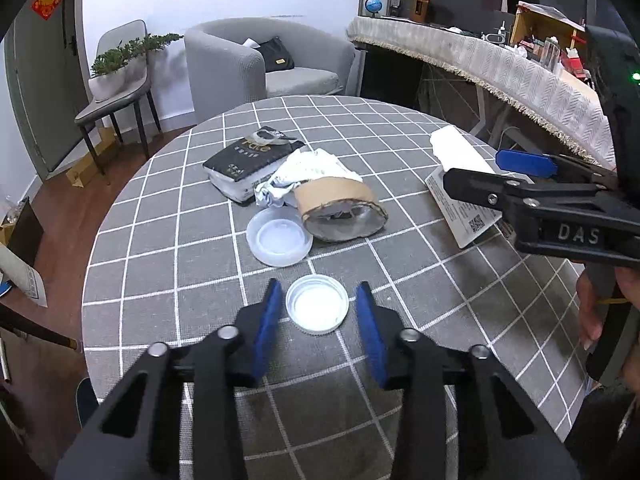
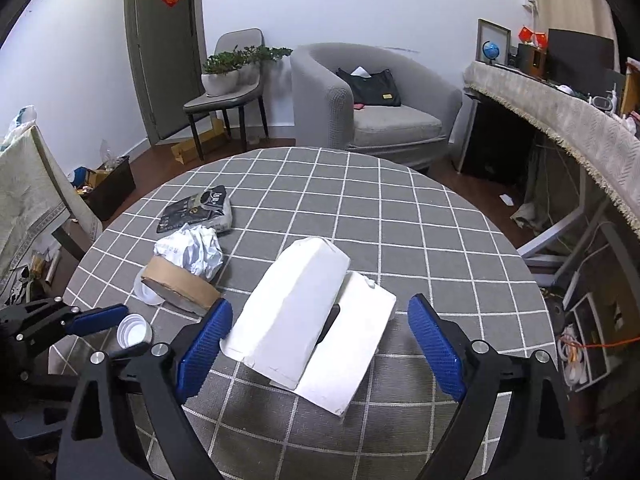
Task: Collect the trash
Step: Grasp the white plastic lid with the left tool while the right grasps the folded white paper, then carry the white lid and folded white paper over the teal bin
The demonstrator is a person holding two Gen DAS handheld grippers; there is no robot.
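A small white cap [image 1: 318, 304] lies open side up on the grey checked tablecloth [image 1: 160, 240]. My left gripper [image 1: 319, 300] straddles it, blue pads [image 1: 268, 320] close on both sides with a thin gap each, so it is open. The cap [image 2: 134, 334] and left gripper [image 2: 120, 334] also show at the lower left of the right wrist view. My right gripper [image 2: 320, 344] is wide open around a folded white paper package [image 2: 304, 304], not touching it. In the left wrist view the right gripper [image 1: 472, 168] hovers over that package [image 1: 460, 152].
Mid-table lie a squashed brown paper cup [image 1: 340, 212], crumpled white paper [image 1: 308, 172], a clear plastic lid [image 1: 279, 240] and a black packet [image 1: 248, 160]. Beyond the round table stand a grey armchair [image 2: 376, 112], a chair with a plant [image 2: 228, 80] and a cluttered desk [image 2: 560, 112].
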